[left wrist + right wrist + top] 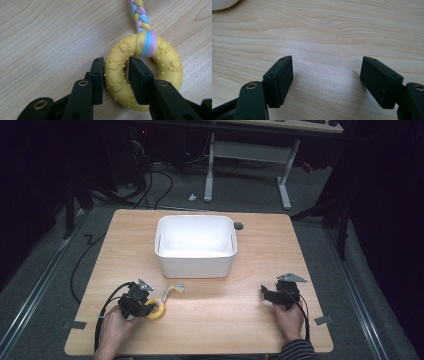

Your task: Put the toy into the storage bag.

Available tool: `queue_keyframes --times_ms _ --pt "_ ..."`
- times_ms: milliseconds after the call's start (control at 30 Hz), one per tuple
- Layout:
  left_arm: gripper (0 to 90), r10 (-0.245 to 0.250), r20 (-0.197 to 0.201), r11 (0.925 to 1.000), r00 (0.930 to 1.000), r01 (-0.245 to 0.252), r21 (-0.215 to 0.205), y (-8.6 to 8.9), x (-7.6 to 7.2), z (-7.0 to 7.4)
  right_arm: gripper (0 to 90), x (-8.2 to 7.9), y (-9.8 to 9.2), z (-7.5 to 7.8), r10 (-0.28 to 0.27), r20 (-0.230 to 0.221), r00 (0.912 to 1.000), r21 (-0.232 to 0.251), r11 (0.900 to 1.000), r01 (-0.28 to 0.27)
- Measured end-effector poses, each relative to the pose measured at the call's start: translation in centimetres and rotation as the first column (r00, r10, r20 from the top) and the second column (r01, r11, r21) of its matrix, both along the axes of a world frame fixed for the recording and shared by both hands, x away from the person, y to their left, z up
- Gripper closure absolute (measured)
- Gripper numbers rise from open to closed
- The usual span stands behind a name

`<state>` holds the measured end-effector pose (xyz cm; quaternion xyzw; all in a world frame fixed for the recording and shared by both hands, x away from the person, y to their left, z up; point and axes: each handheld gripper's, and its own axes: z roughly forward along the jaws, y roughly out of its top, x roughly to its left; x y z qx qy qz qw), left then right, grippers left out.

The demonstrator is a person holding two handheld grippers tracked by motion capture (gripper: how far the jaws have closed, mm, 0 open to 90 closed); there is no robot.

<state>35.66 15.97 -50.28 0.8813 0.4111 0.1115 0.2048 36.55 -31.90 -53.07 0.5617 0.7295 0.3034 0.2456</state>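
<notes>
Down at the near edge, the left gripper point(116, 72) is clamped on the yellow ring toy point(142, 72): one black pad sits against the outside of the ring's band, the other stands inside the hole, and the rubber with its raised paw prints is pinched between them. The ring lies flat on the wooden table point(50, 32), right at the tips of that gripper and reaching a little past them. From the ring's far side, beyond the pads, a braided rope point(140, 15) in pink, blue and yellow is wrapped around the band and runs away across the wood. In the high view the left hand point(117, 322) holds the gripper low over the table's near left part, and the ring peeks out just to its inner side, with the rope's frayed end trailing off toward the middle. Across on the other side, the right gripper point(327, 80) stands released, its two pads spread wide with bare wood grain between them; the right hand point(289, 317) rests it on the near right part of the table, well apart from the toy. Farther out, beyond both grippers and roughly midway between them, sits a white bin point(195, 265), open at the top, its near wall facing the person.
</notes>
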Motion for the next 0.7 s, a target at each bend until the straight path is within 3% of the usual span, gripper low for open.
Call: queue_keyframes --times_ms 200,300,333,633,700 --pt "66.8 -0.017 0.015 0.9998 0.9997 0.017 0.008 0.0 -0.1 0.1 26.8 0.0 0.0 0.0 0.001 0.0 1.0 0.0 1.0 -0.001" --pt "67.1 -0.013 0.018 0.9999 0.9998 0.013 -0.011 0.2 -0.1 0.2 26.8 0.0 0.0 0.0 0.001 0.0 1.0 0.001 1.0 -0.001" --pt "67.1 -0.003 0.016 0.9992 0.9999 0.004 -0.039 0.3 -0.1 0.3 26.8 0.0 0.0 0.0 0.0 0.0 1.0 0.0 1.0 0.0" --pt "67.3 0.003 0.004 0.9969 1.0 -0.003 -0.079 0.4 -0.1 1.0 26.8 0.0 0.0 0.0 0.0 0.0 1.0 0.001 1.0 0.0" --pt "67.3 -0.008 0.002 0.9974 1.0 0.008 -0.072 0.4 -0.2 1.3 26.8 0.0 0.0 0.0 0.0 0.0 1.0 0.001 1.0 0.0"
